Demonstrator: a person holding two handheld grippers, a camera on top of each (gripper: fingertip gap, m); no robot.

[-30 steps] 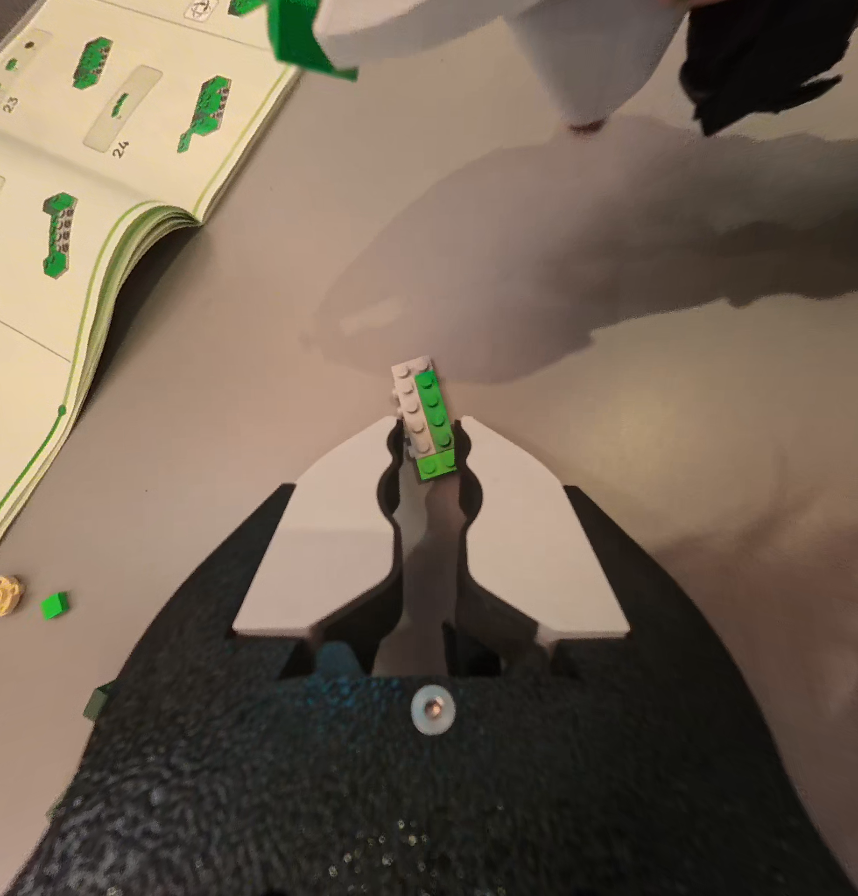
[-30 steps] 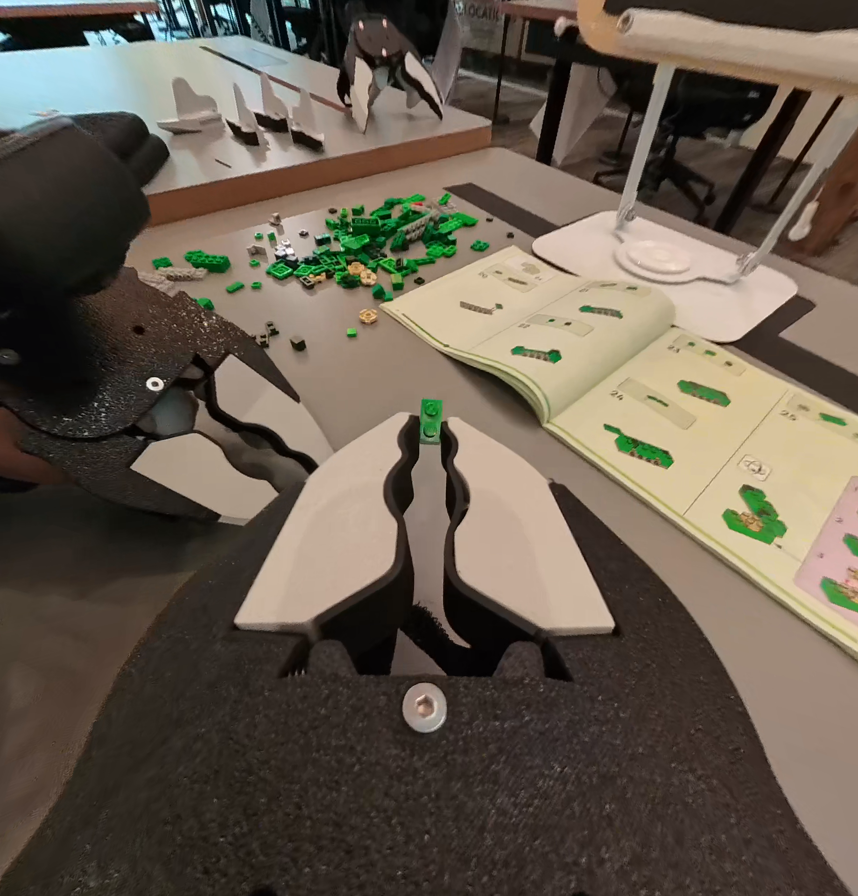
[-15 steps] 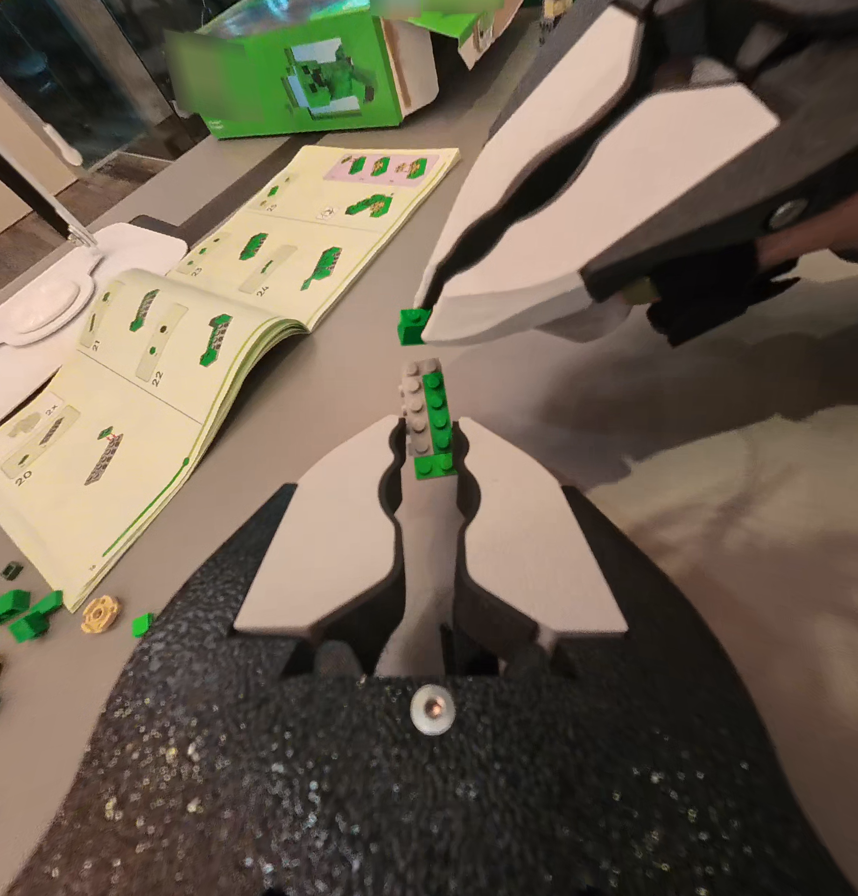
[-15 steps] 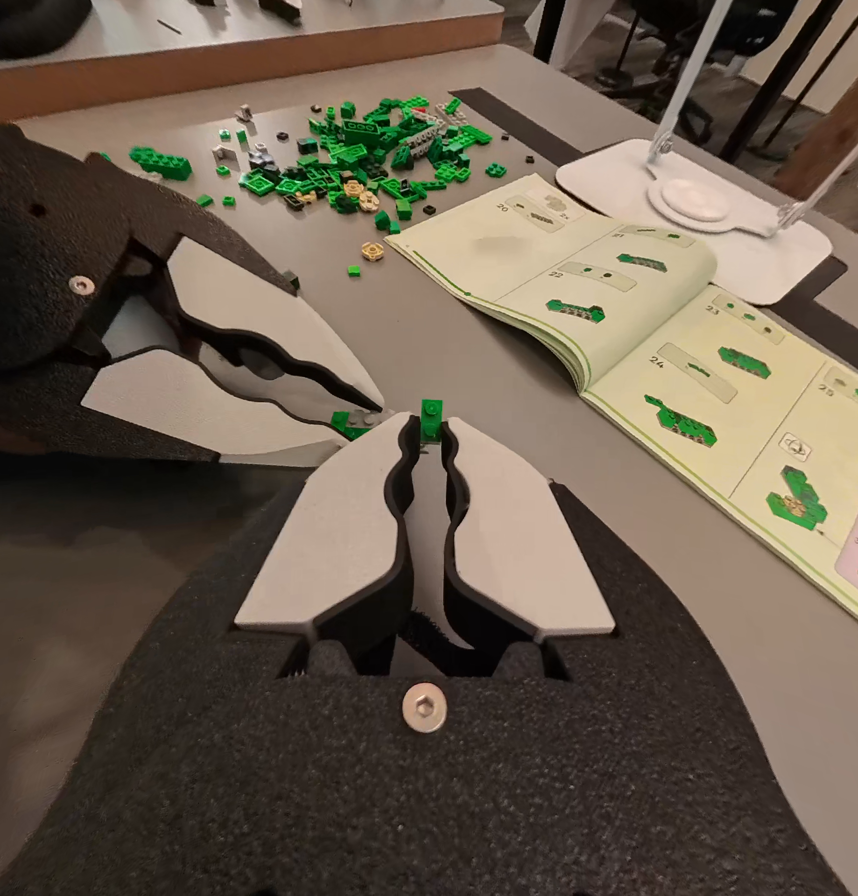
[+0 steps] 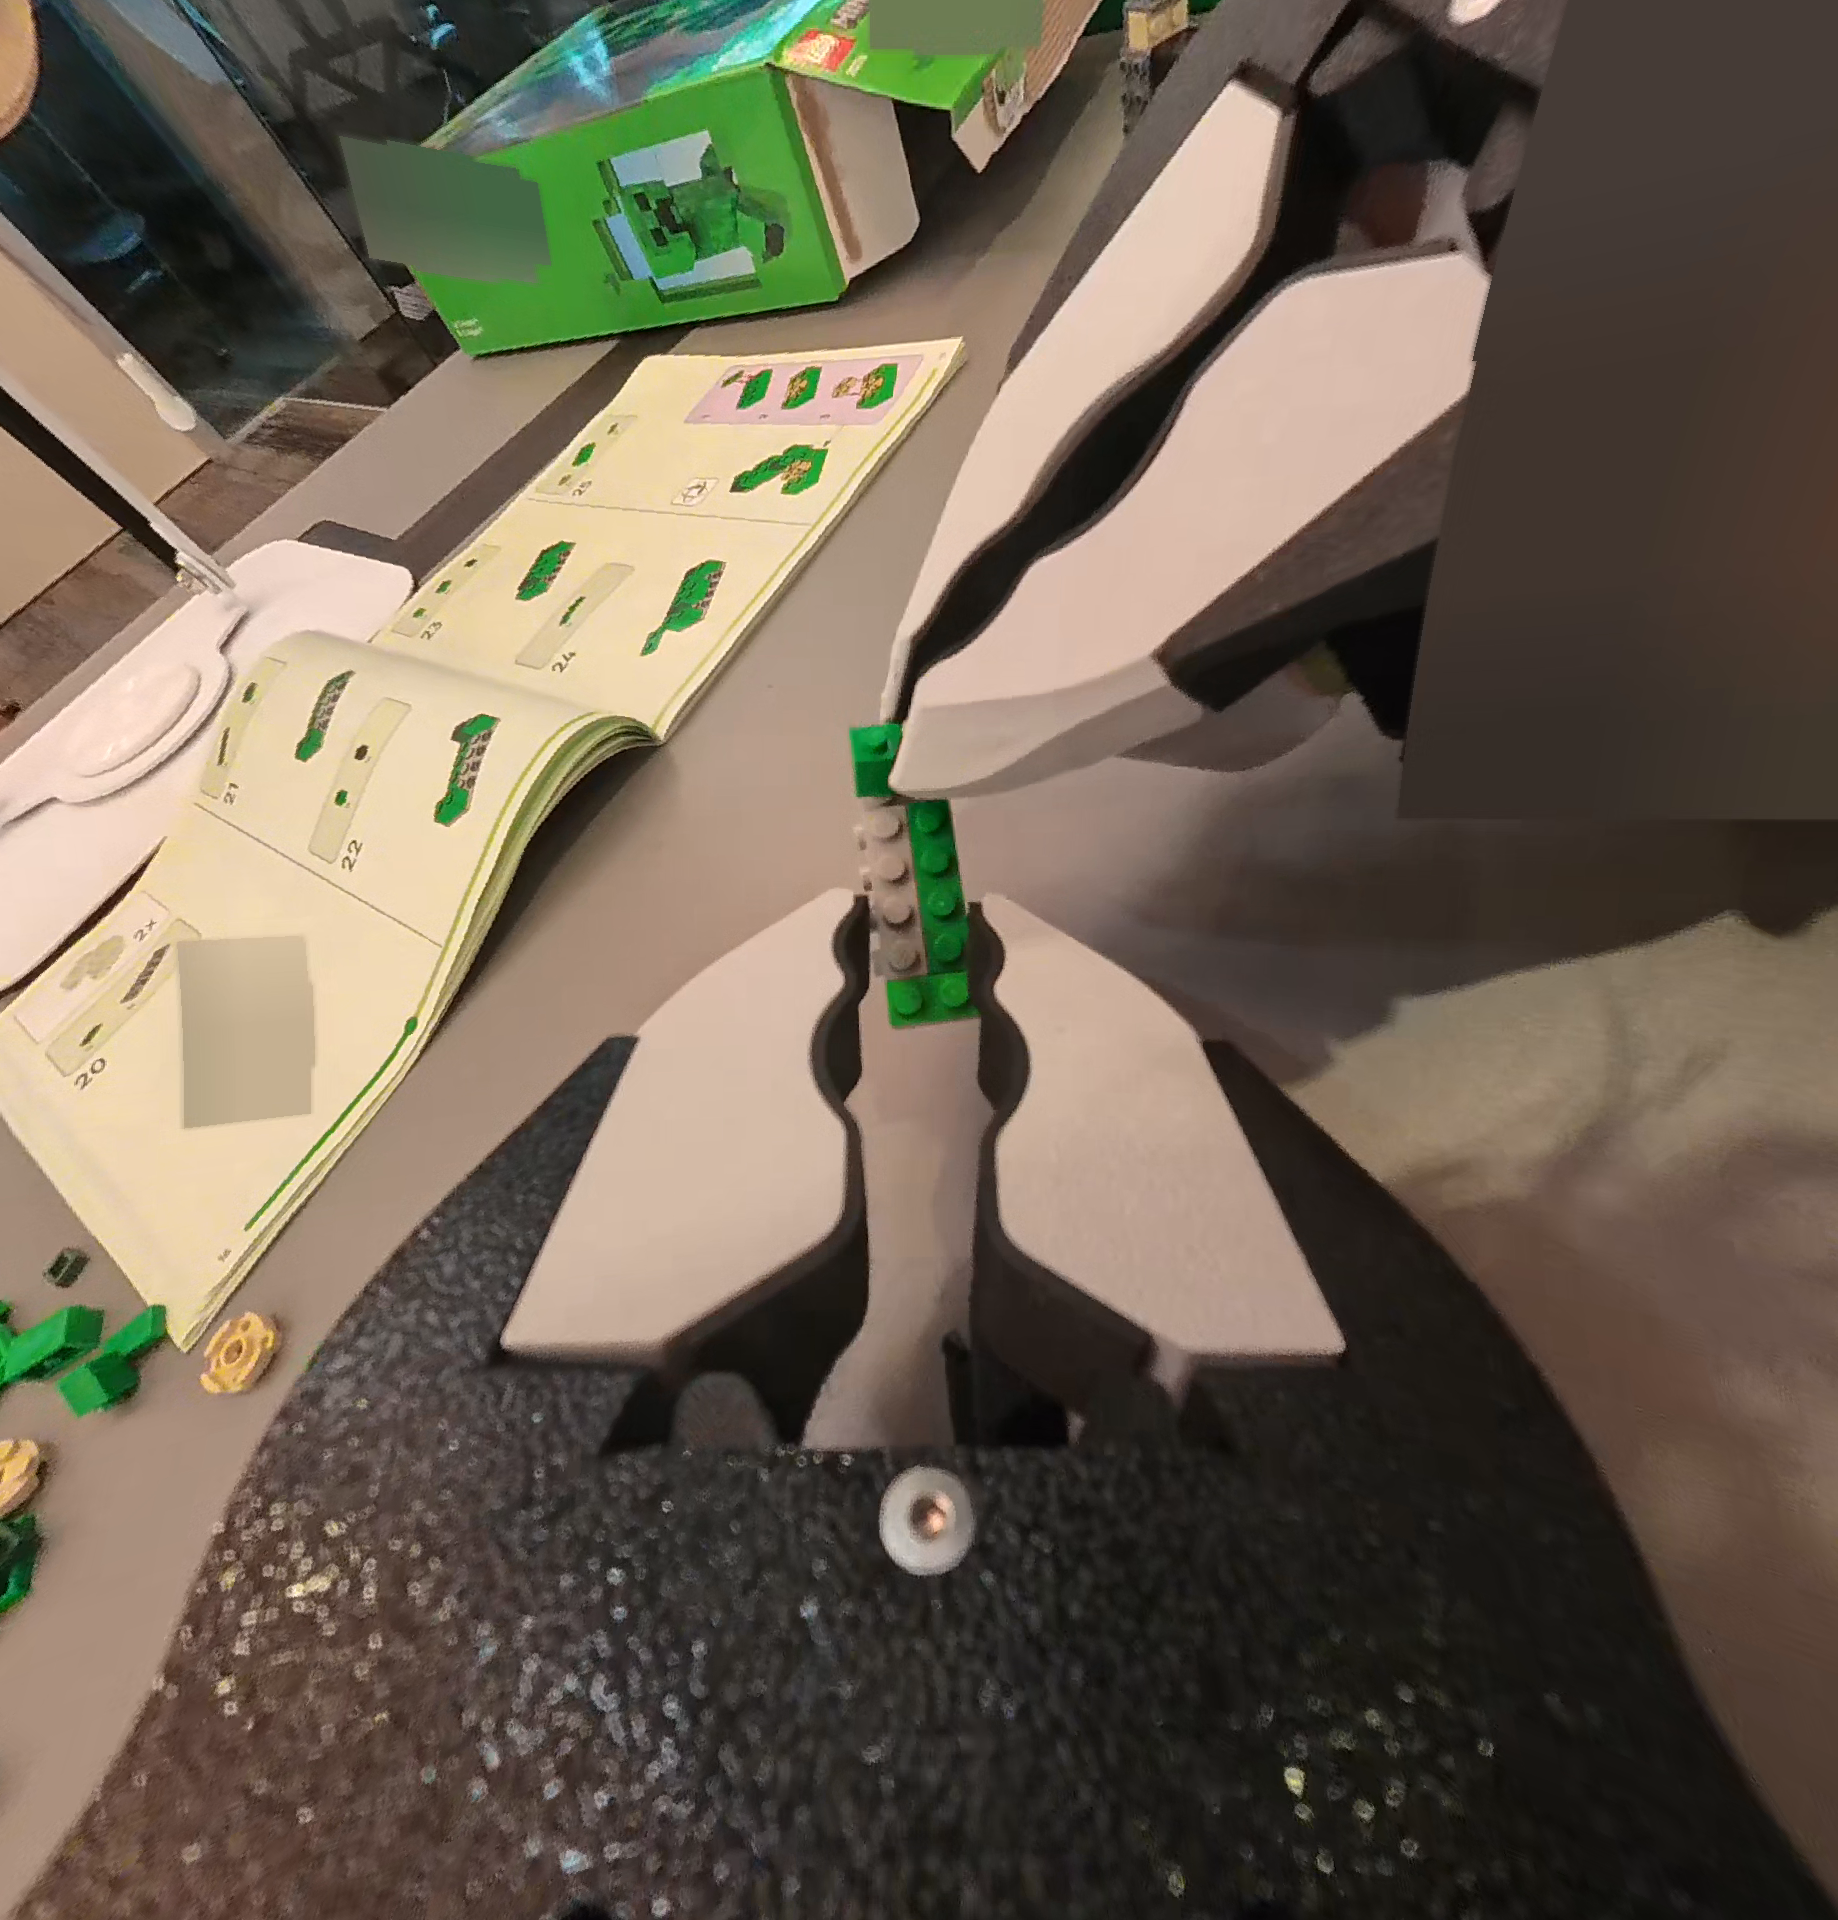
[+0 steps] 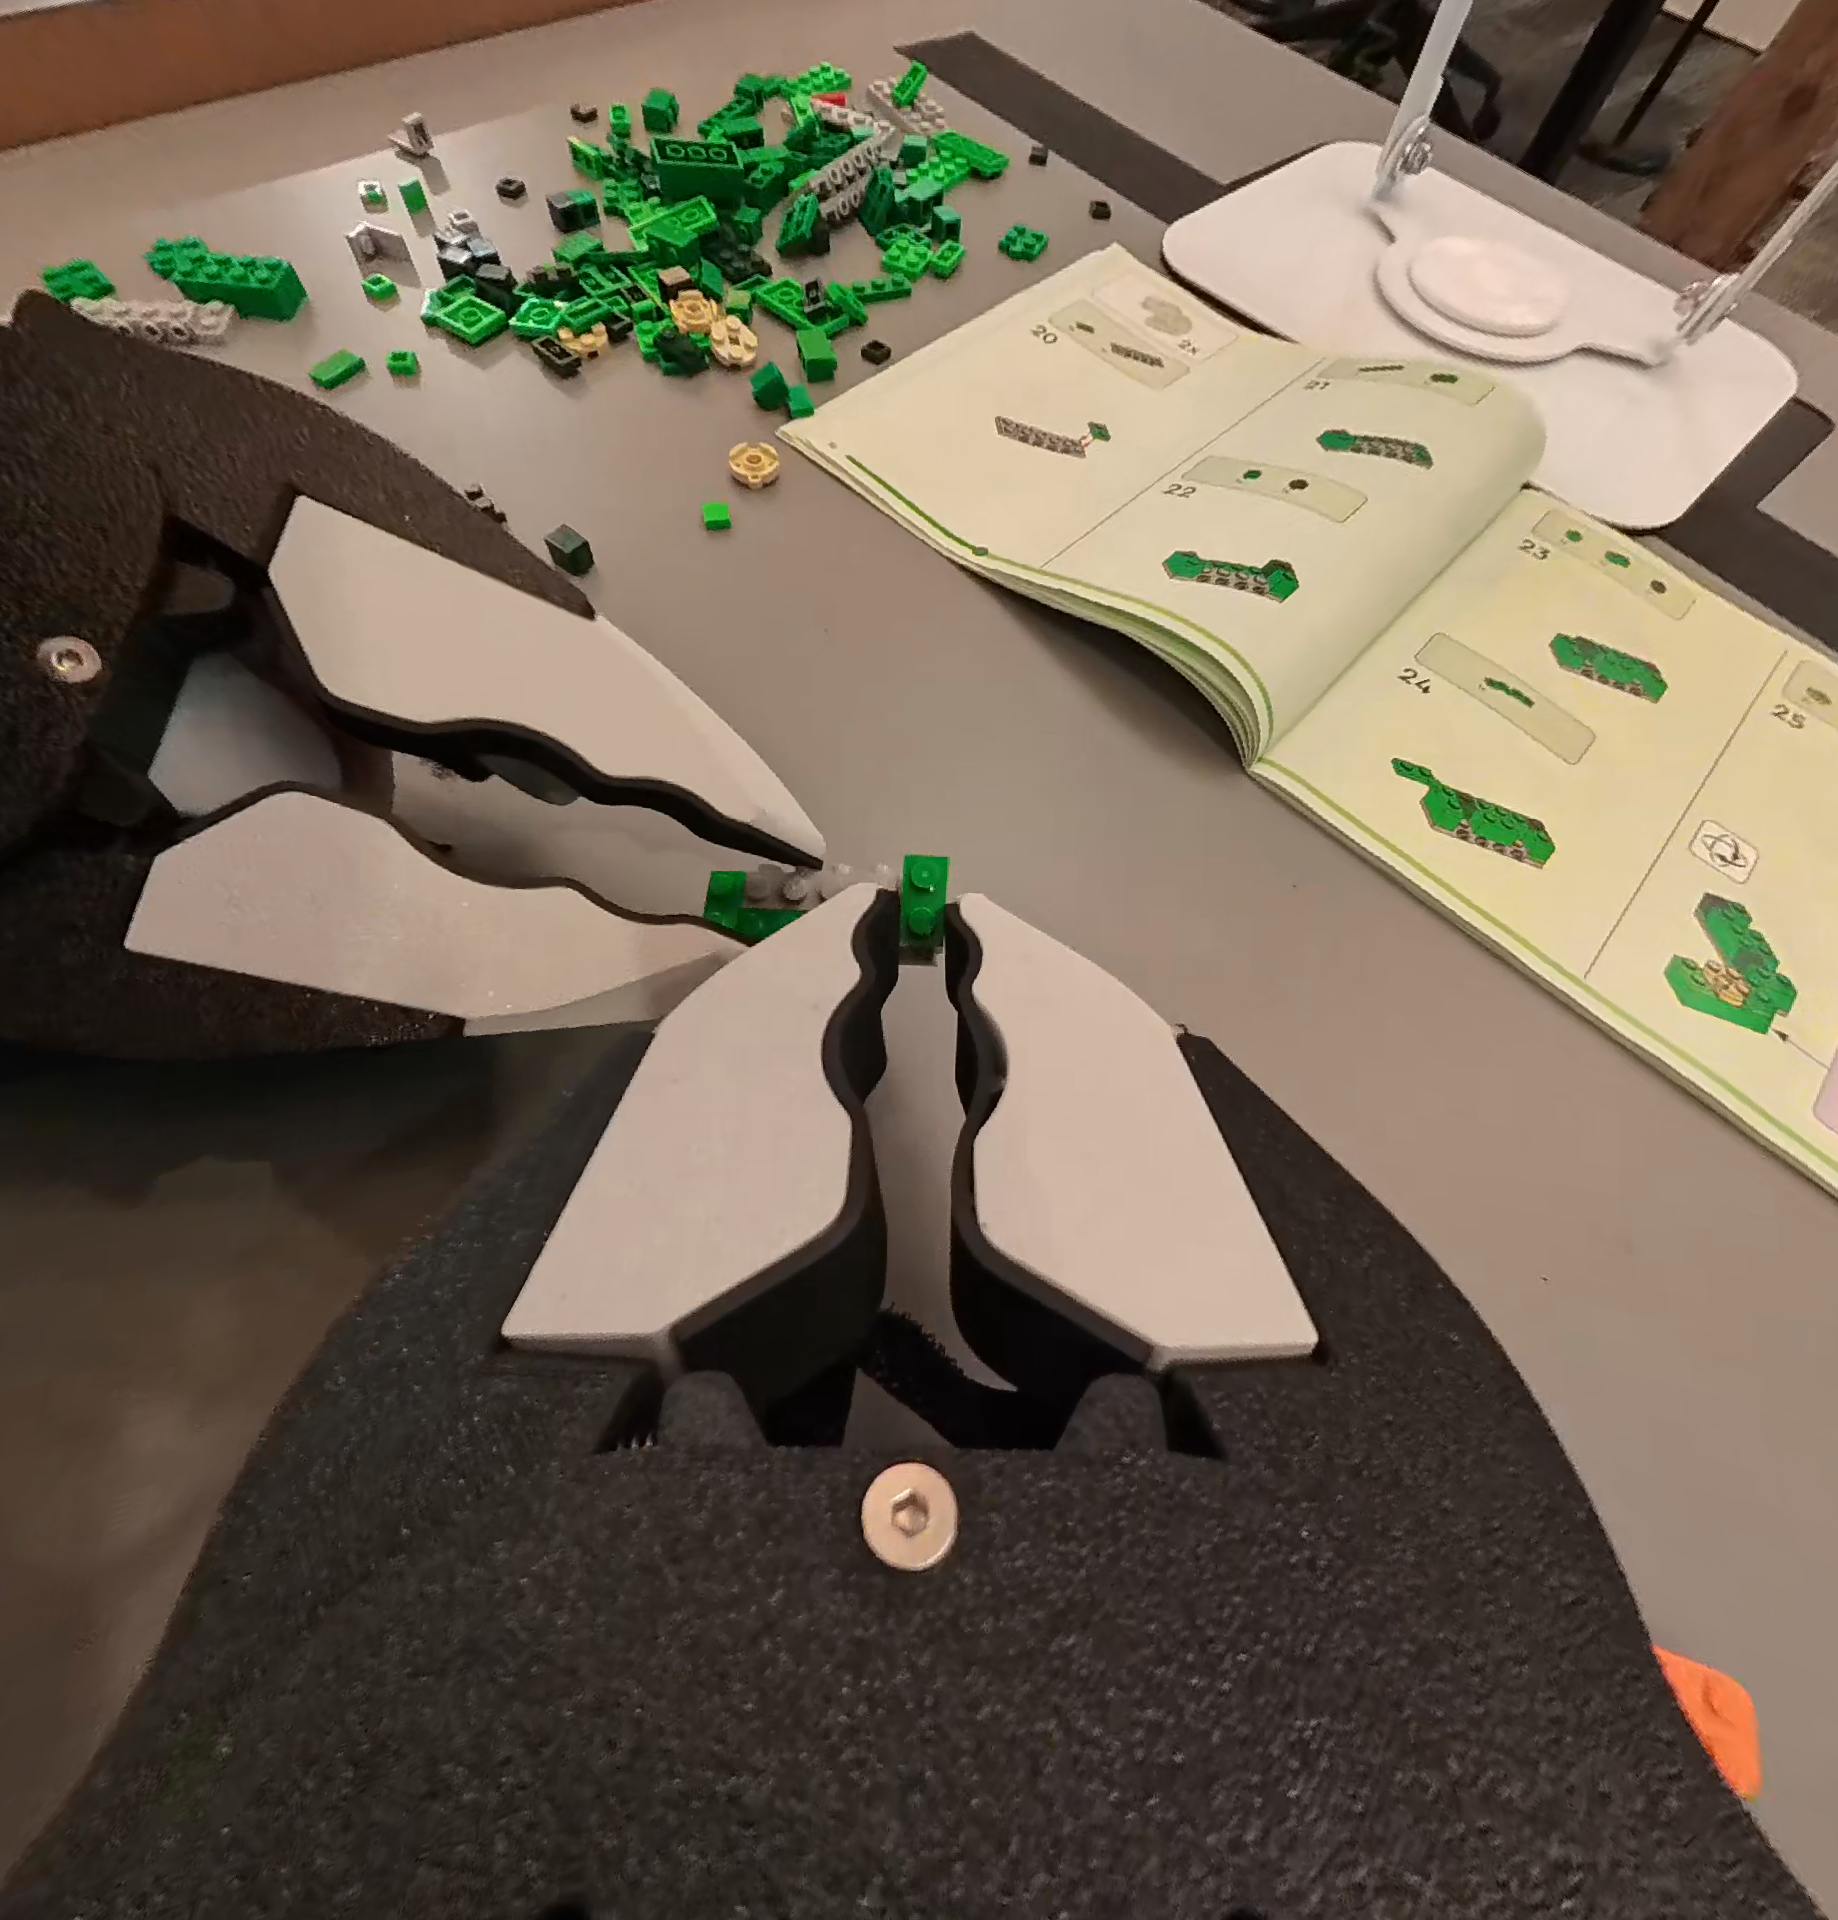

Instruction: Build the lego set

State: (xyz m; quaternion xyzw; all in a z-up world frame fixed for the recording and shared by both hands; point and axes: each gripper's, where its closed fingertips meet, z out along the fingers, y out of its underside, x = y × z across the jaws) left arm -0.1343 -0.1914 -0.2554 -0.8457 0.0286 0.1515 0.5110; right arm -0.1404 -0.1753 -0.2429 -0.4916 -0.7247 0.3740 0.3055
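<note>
Green plate (image 6: pixel 921 900), light and stiff, is pinched in the right claw (image 6: pixel 910 914); the left claw (image 5: pixel 920 914) grips the grey-green strip (image 5: pixel 920 904) edgewise, seemingly touching it beyond its tips.

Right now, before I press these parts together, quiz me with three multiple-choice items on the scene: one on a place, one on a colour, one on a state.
1. Where is the loose brick pile in the right wrist view?
A. far side of the table, left of the instruction booklet
B. on the booklet
C. inside the green box

2. What colours is the assembly in the left tongs?
A. red and black
B. grey and green
C. all tan

3. What state are the right tongs in?
A. open, empty
B. shut on a small green plate
C. lying on the table

Answers: A, the bricks lie beyond the booklet's left edge; B, a grey strip beside green ones; B, the plate is pinched at the tips.
</note>
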